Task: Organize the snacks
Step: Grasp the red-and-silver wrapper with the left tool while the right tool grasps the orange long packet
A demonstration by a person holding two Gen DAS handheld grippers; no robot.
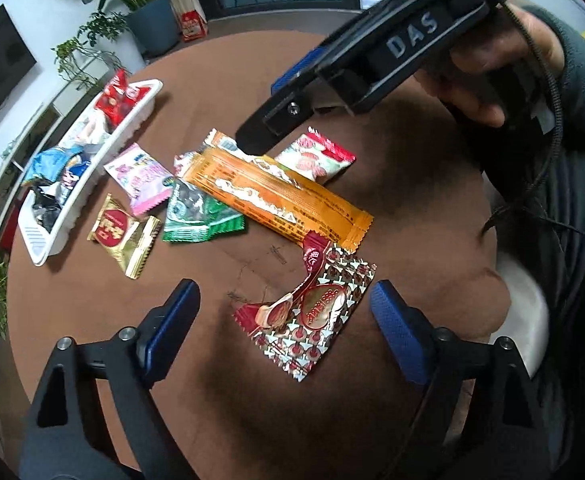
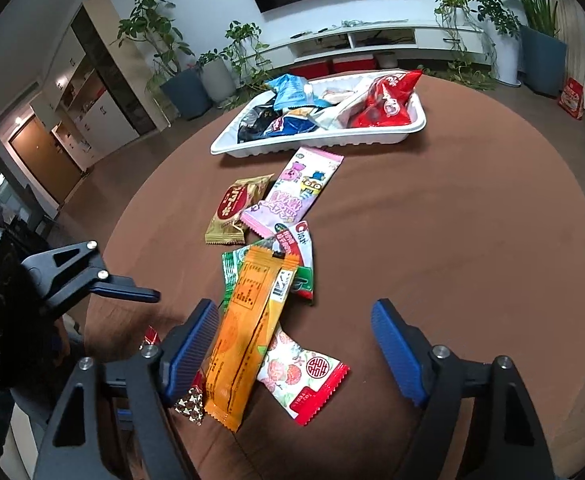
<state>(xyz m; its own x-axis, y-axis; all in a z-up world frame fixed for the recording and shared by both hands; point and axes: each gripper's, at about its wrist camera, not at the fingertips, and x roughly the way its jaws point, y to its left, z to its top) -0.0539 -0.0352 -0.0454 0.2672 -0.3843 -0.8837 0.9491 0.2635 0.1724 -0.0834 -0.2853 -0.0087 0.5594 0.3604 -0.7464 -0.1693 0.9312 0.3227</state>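
Observation:
Loose snack packets lie on a round brown table [image 1: 412, 208]. My left gripper [image 1: 284, 308] is open, its fingers on either side of a red-and-silver patterned packet [image 1: 312, 312]. My right gripper [image 2: 294, 340] is open over a long orange packet [image 2: 248, 332] and a strawberry-print packet [image 2: 300, 376]; it also shows in the left wrist view [image 1: 252, 140], above the orange packet [image 1: 280, 196]. A white tray [image 2: 332, 142] holds several snacks, including a red bag [image 2: 388, 100] and a blue bag [image 2: 292, 90].
A pink packet [image 2: 292, 192], a gold packet [image 2: 236, 208], a green packet [image 2: 304, 280] and a red-white packet [image 2: 298, 240] lie between the orange packet and the tray. Potted plants [image 2: 184, 80] and a TV shelf [image 2: 372, 40] stand beyond the table.

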